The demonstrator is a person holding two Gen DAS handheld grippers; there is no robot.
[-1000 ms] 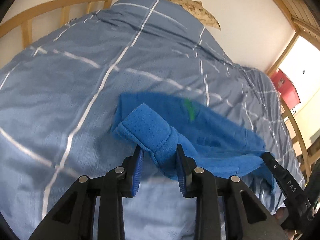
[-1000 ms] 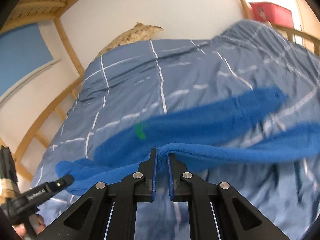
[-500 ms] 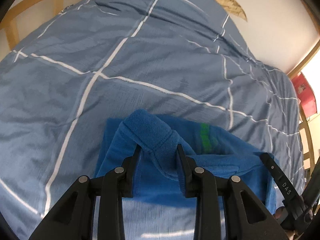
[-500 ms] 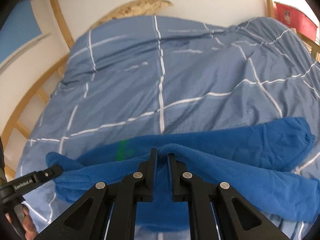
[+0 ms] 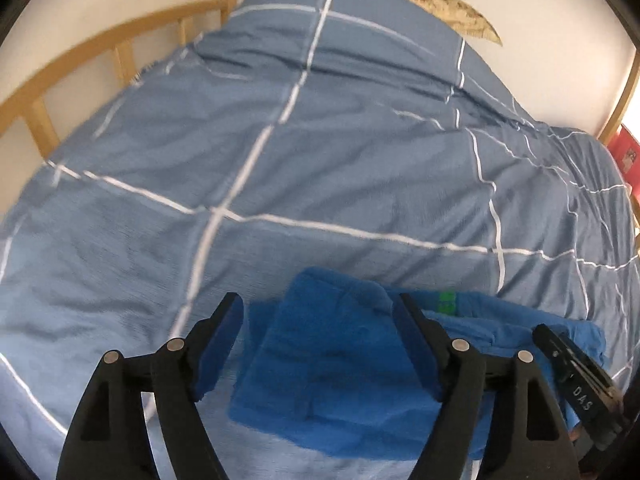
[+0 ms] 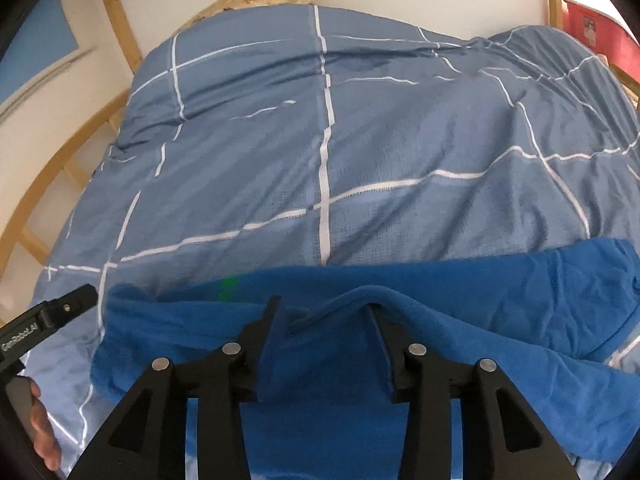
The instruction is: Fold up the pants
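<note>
- left gripper [image 5: 318, 320]: jaws opening, wide apart now; a second ago they pinched a bunched fold of the pants, now the fabric lies between the pads without being pressed
- right gripper [image 6: 326, 318]: jaws opening too, were clamped nearly shut on the pants edge before; a raised ridge of fleece sits between the pads, right pad looks just at the fabric, no squeeze visible
- blue pants [image 5: 340, 372]: flat on the bed at the near edge, folded over on themselves; earlier they hung lifted and blurred above the cover, half a second ago already low
- green tag [image 5: 446, 302] on the pants, just past the left gripper's right finger; in the right wrist view it shows left of the gripper, near the far fold edge
- pants run off toward the right in the right wrist view, one end lying further right on the bed
- bedcover [image 5: 280, 152]: blue with white grid lines, rumpled, under the pants
- a hand [image 6: 40, 432] at the lower left edge of the right wrist view, by the other gripper's body
- wooden bed rail [image 5: 100, 48] and pale wall beyond; red box [image 6: 596, 36] far right
</note>
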